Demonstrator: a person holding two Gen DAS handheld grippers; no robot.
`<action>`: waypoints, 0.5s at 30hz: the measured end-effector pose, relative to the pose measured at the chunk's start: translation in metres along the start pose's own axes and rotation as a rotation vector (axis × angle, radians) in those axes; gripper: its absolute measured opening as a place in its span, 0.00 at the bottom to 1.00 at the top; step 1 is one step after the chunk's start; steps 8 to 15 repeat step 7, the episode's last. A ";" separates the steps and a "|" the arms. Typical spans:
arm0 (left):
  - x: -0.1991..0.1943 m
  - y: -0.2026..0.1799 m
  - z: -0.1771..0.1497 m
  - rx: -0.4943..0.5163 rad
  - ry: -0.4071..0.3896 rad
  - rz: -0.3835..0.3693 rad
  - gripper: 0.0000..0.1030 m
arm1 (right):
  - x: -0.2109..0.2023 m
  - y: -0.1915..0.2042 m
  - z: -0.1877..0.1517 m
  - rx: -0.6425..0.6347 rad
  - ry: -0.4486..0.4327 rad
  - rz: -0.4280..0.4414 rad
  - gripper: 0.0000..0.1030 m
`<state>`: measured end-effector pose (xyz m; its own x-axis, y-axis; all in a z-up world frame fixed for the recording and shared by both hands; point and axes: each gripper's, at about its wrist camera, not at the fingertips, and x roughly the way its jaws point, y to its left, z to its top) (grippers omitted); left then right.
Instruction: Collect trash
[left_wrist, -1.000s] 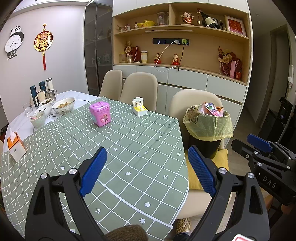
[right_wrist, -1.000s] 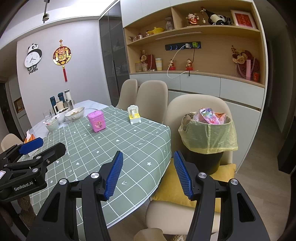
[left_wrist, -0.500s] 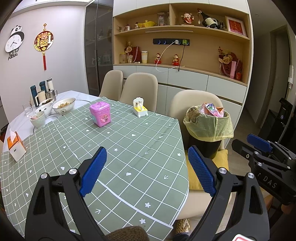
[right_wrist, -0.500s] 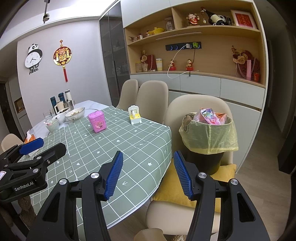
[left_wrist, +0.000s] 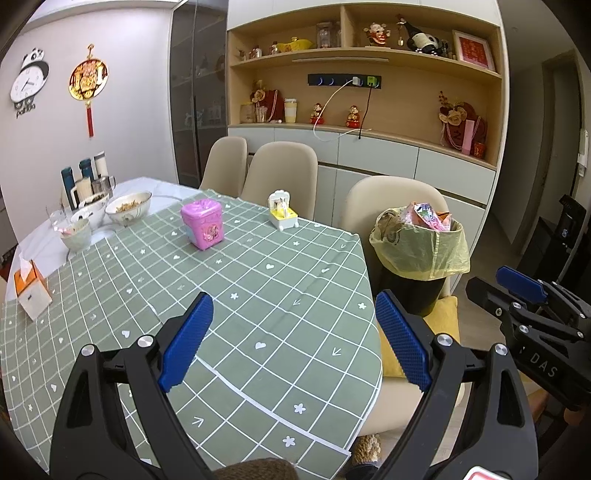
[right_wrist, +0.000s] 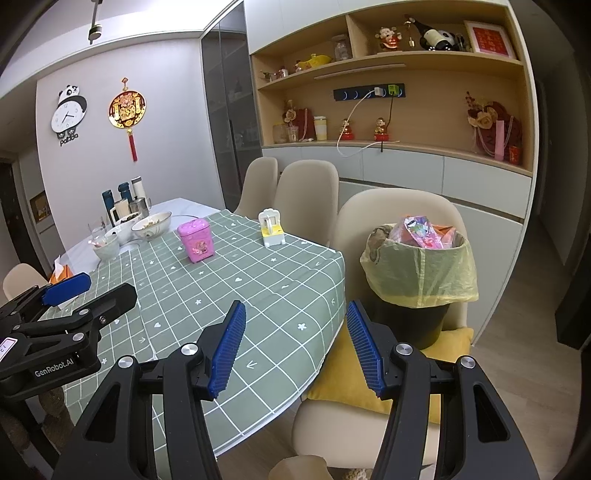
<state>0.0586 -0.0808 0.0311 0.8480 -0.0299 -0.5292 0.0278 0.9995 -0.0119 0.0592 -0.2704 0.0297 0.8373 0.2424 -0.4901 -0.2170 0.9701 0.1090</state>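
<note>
Both the left gripper (left_wrist: 293, 341) and right gripper (right_wrist: 295, 349) are hovering open and empty, near the full trash bin (right_wrist: 417, 280) at the table's (left_wrist: 258, 295) right.

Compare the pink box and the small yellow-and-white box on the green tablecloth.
The pink box is one colour all over with a picture on its side; the yellow-and-white box has a white top part over a yellow base. The pink box looks bigger and stands nearer the bowls; the yellow-and-white one sits close to the table's far edge, by the chairs. Both stand upright on the tablecloth, untouched.
</note>
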 end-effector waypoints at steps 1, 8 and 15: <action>0.003 0.003 -0.001 -0.011 0.012 0.004 0.83 | 0.003 0.001 0.000 0.001 0.003 0.003 0.52; 0.042 0.094 -0.019 -0.207 0.185 0.196 0.83 | 0.065 0.038 0.007 -0.060 0.106 0.114 0.52; 0.042 0.094 -0.019 -0.207 0.185 0.196 0.83 | 0.065 0.038 0.007 -0.060 0.106 0.114 0.52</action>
